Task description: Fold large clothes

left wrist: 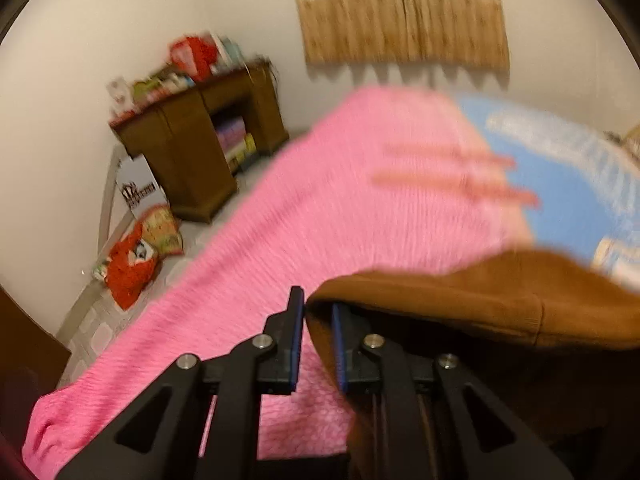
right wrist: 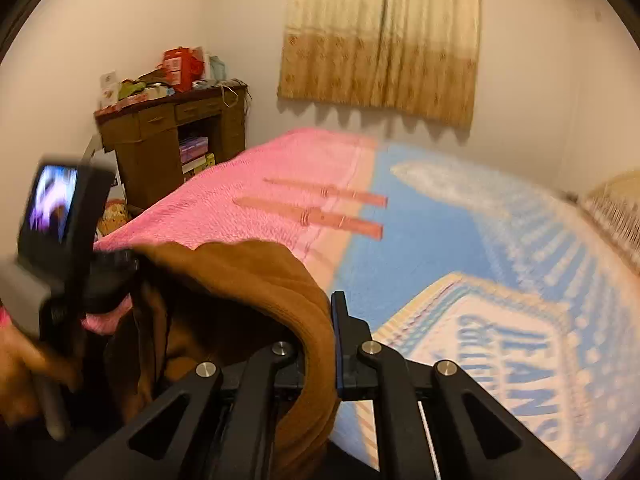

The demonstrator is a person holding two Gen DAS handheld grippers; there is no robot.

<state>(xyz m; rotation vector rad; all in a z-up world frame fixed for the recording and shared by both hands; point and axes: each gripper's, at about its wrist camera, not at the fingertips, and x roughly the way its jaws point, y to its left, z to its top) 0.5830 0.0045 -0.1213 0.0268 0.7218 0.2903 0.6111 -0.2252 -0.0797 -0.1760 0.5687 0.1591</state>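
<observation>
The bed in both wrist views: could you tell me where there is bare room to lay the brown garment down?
The pink blanket is bare between the cabinet side and the two clothespins; the blue blanket beyond them is bare too. The near edge is crowded: both tools, left and right, grip the brown garment.

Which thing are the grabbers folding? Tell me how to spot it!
Find the big bed with the pink and blue blanket. At its near edge, right in front of the cameras, hangs the brown garment, bunched up and pinched by the left gripper and the right gripper. It is the only plain dark brown cloth; everything under it is bright and patterned.
</observation>
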